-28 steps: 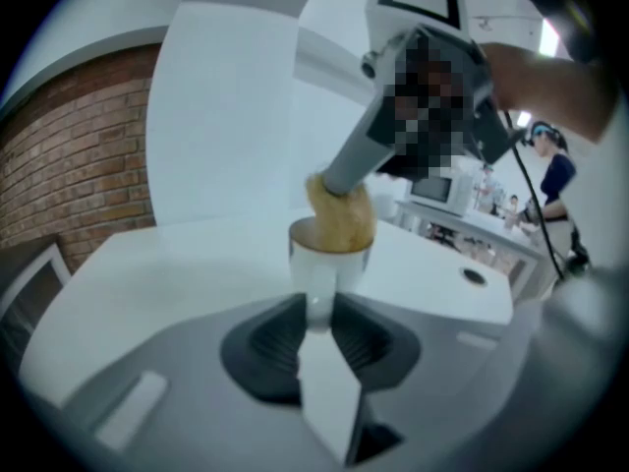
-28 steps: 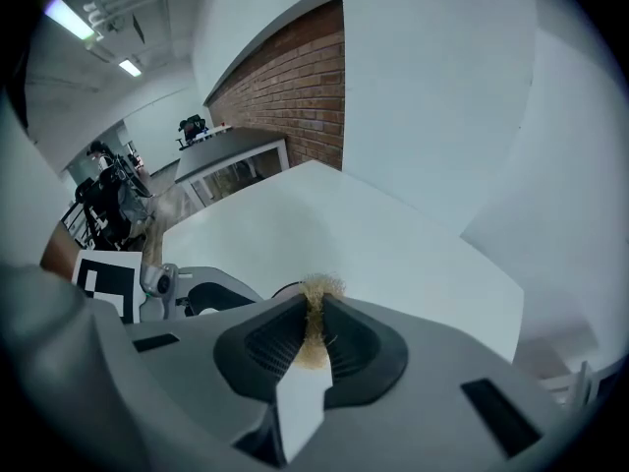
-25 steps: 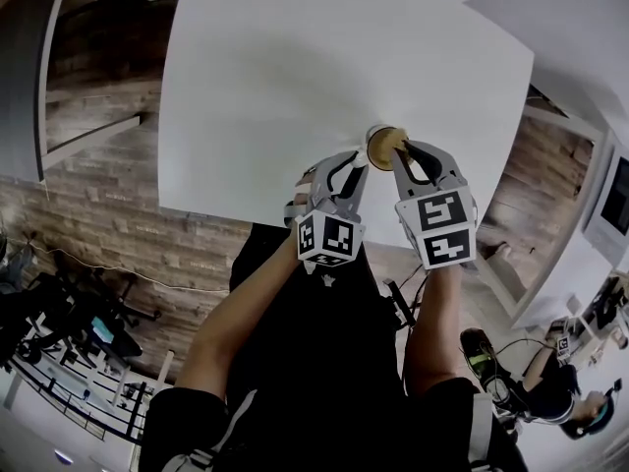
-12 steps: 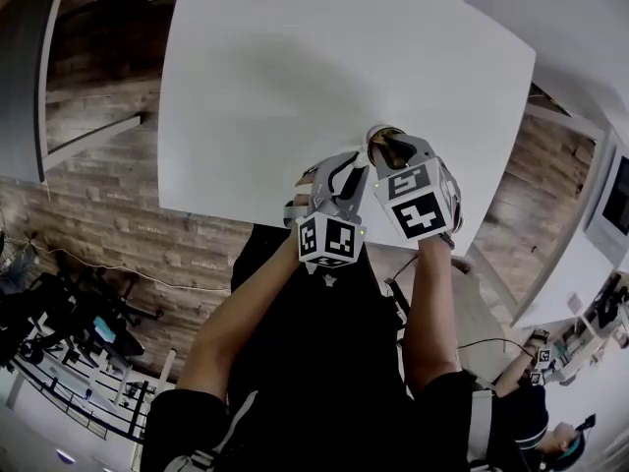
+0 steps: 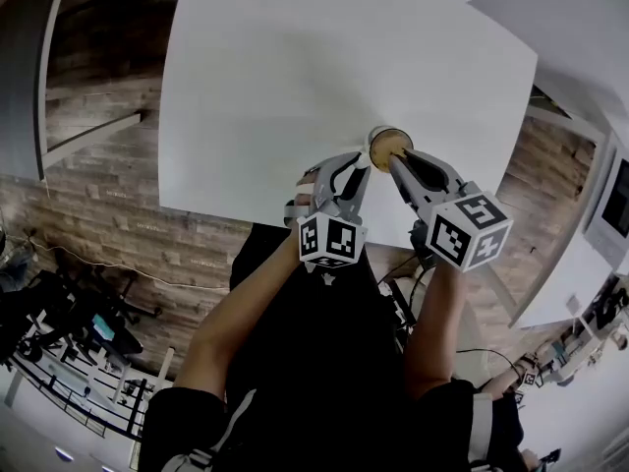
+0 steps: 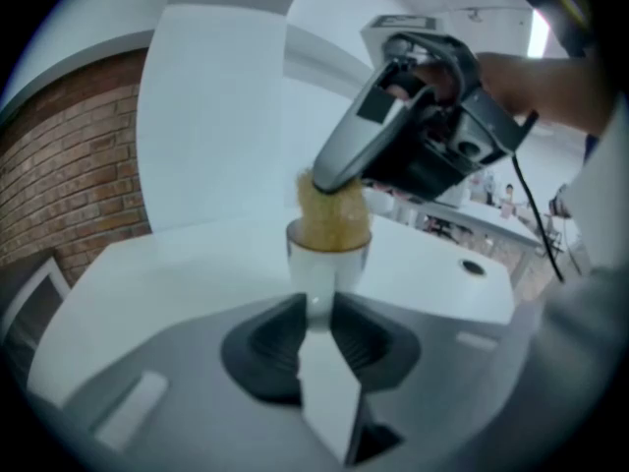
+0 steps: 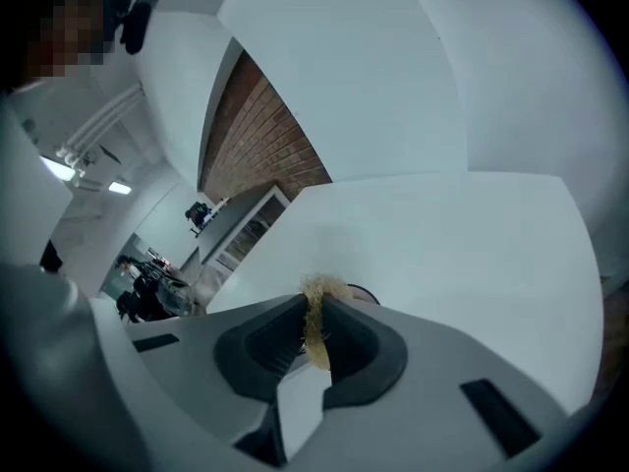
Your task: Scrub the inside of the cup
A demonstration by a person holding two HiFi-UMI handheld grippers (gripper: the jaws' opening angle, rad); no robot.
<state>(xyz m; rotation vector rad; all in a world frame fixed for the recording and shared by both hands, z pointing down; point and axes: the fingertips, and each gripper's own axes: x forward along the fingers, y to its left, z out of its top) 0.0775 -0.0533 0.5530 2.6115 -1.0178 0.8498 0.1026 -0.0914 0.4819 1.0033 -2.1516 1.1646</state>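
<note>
A small metal cup [image 5: 387, 148] stands near the front edge of the white table [image 5: 295, 77]. My left gripper [image 5: 360, 169] is shut on the cup's wall from the near left; in the left gripper view the cup [image 6: 327, 264] sits between the dark pads. A yellowish fibrous scrubber [image 6: 334, 214] fills the cup's mouth. My right gripper [image 5: 397, 161] comes in from the right, tilted down, and is shut on the scrubber [image 7: 316, 324]. In the right gripper view the cup's rim [image 7: 367, 294] peeks out just behind the jaws. The cup's inside is hidden by the scrubber.
The table's front edge [image 5: 265, 222] runs just under both grippers, with the person's arms and dark clothing below it. A wood-plank floor and a second white table [image 5: 580, 28] lie at the right. Chairs and equipment stand at lower left.
The right gripper swung left toward the left gripper, then back out to the right, with the scrubber staying in the cup's mouth. The left gripper and the cup have not moved.
</note>
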